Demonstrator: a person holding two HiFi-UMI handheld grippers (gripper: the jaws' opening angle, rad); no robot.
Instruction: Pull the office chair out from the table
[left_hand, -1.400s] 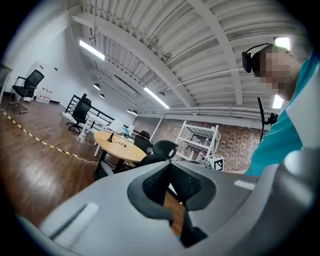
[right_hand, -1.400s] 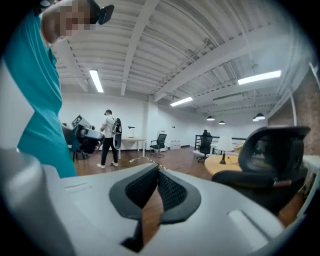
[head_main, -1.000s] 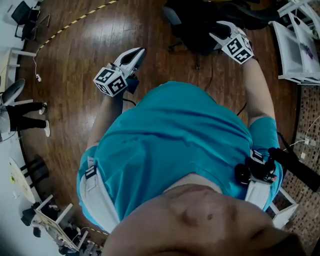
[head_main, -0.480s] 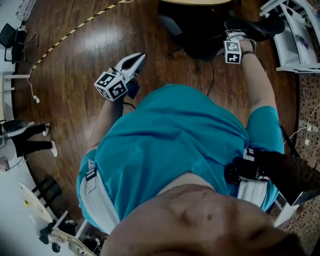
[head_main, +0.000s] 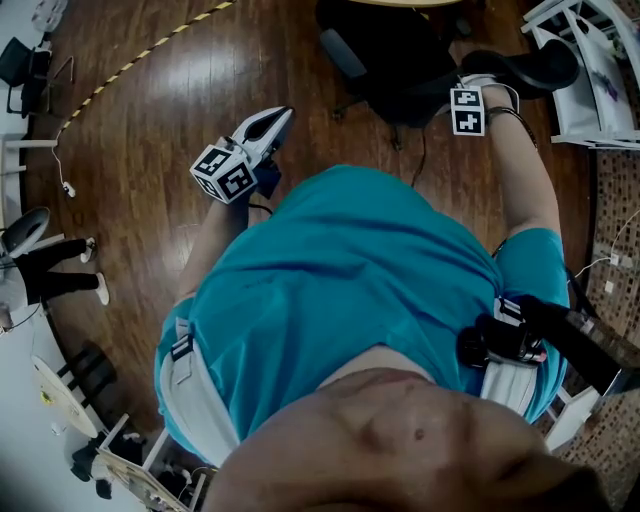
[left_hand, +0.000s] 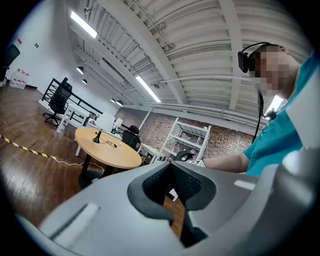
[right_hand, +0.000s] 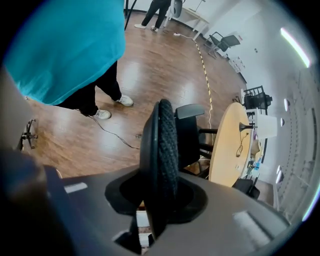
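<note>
Right claw (head_main: 480, 80) is clamped on the top edge of the office chair (head_main: 385, 60). In the right gripper view the black mesh backrest (right_hand: 165, 145) stands upright between the jaws of this claw (right_hand: 156, 197), pinched from both sides, and rises straight ahead of the camera. Beyond the claw, past the backrest, I can see one grey armrest (right_hand: 190, 111), and farther on the round wooden tabletop (right_hand: 225, 145) with its rim close to the chair. A black cable (right_hand: 239, 142) trails across the tabletop. From the head view the chair sits directly ahead of the right claw, with the tabletop's edge only just visible at the top of the frame. My operator's right forearm (head_main: 520, 170) is stretched out to reach it. Left claw (head_main: 278, 118) hangs free over the wooden floor (head_main: 150, 130), well to the left of the chair and touching nothing. In its own view the jaw tips of this claw (left_hand: 172, 167) meet with nothing between them. It points up across the room, with the tabletop (left_hand: 107, 147) ahead and to its left and a white shelf rack (left_hand: 190, 137) ahead. A yellow-and-black strip (head_main: 150, 45) runs along the floor left of the left claw.
</note>
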